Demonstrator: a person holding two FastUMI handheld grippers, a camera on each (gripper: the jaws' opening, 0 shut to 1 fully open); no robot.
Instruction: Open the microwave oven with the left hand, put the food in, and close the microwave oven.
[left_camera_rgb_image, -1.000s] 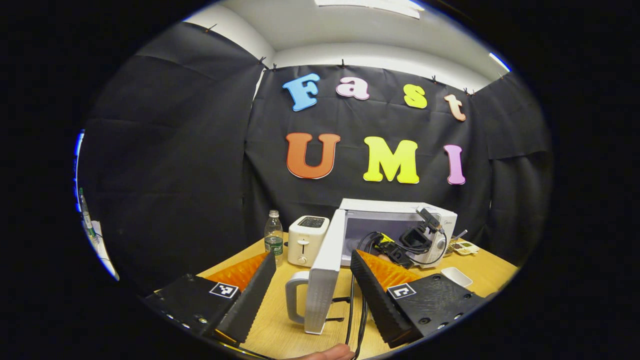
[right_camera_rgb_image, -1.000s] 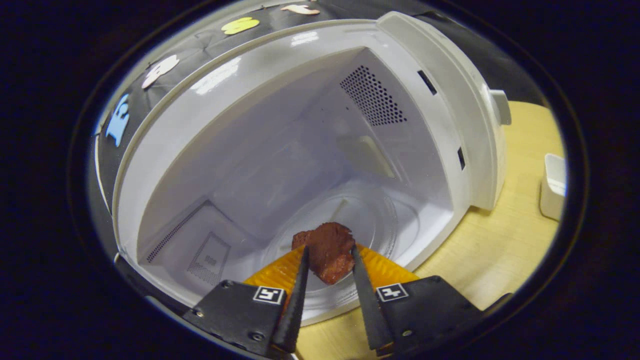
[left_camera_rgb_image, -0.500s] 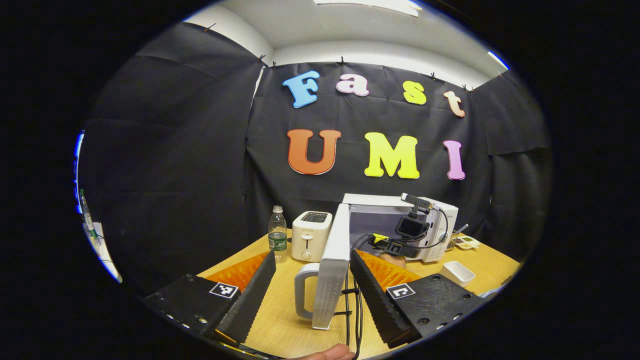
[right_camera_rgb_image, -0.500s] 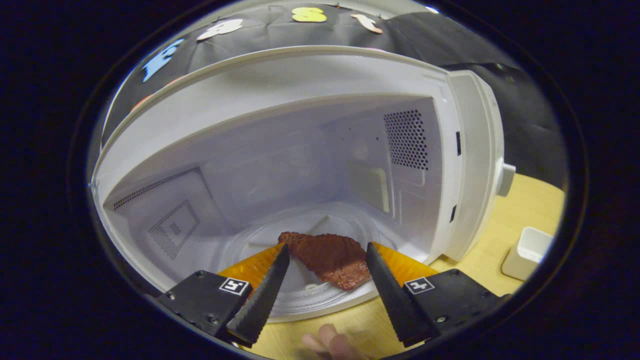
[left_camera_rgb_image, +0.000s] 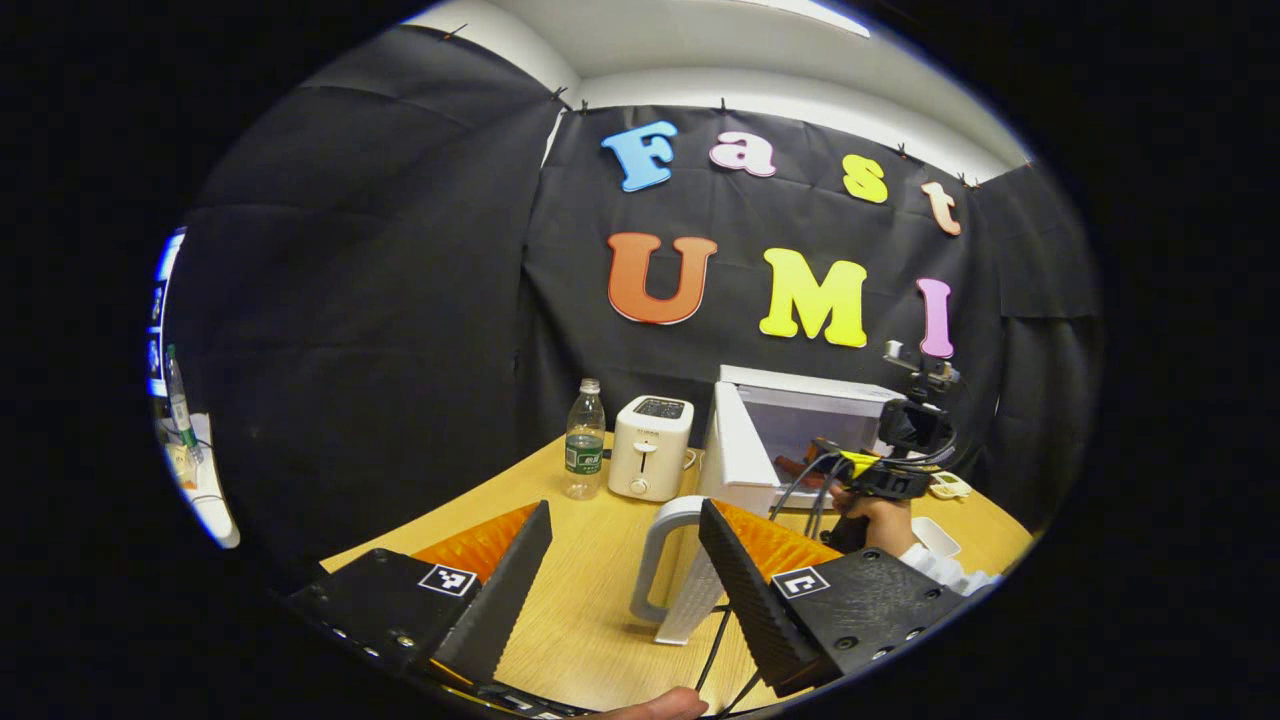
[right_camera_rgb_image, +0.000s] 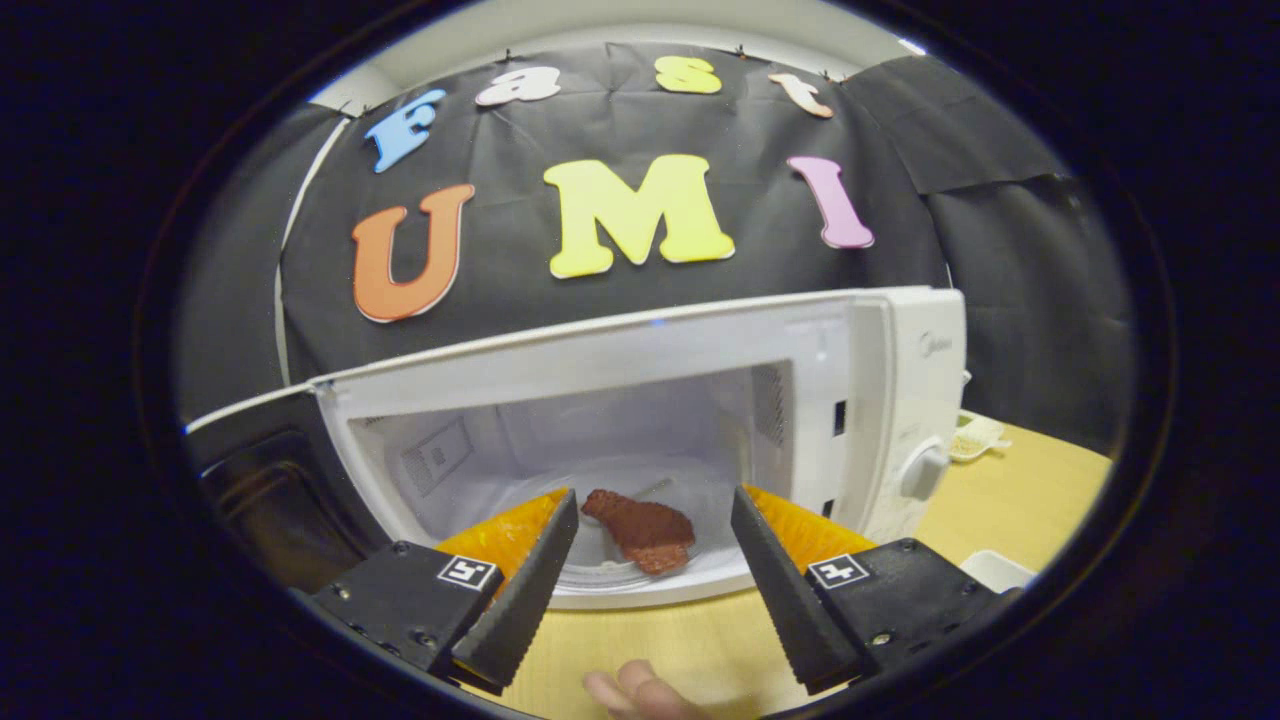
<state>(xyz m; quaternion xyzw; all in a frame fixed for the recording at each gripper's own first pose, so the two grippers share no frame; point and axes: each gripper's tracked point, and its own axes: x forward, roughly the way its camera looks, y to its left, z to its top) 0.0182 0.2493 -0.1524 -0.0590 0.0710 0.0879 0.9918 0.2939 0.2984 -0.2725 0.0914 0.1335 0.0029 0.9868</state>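
Microwave oven (right_camera_rgb_image: 640, 400) is sitting on a wooden table (right_camera_rgb_image: 1010, 510) w/ its door swung open. In the right gripper view the cavity is facing the camera, and a piece of brown cooked meat (right_camera_rgb_image: 640, 528) is lying on the glass turntable (right_camera_rgb_image: 610, 570) inside, toward the front. The right gripper (right_camera_rgb_image: 650, 585) is hovering just outside the opening, fingers spread wide apart, touching nothing. The turntable's sides are partly hidden behind the fingers. A fingertip (right_camera_rgb_image: 630, 685) is peeking in at the bottom edge, mostly cut off. Right of the oven, a small dish (right_camera_rgb_image: 975, 435) w/ contents too small to make out, and a white container (right_camera_rgb_image: 990, 570) cut off by the gripper body.

In the left gripper view the oven (left_camera_rgb_image: 810, 420) is seen from further back and from its left. The open door (left_camera_rgb_image: 735, 455) is standing edge-on, and its handle (left_camera_rgb_image: 660, 555) is sitting between the spread fingers of the left gripper (left_camera_rgb_image: 620, 585), nearer one finger; contact is hard to judge. Left of the oven: a white toaster (left_camera_rgb_image: 650, 447) and, beyond it, a plastic water bottle (left_camera_rgb_image: 584, 440). In front of the oven, the other gripper (left_camera_rgb_image: 880, 480) is being held by a hand (left_camera_rgb_image: 880, 515) w/ a white sleeve; its fingers are too small to make out here. Cables (left_camera_rgb_image: 715, 650) are trailing across the table near the door's lower edge.
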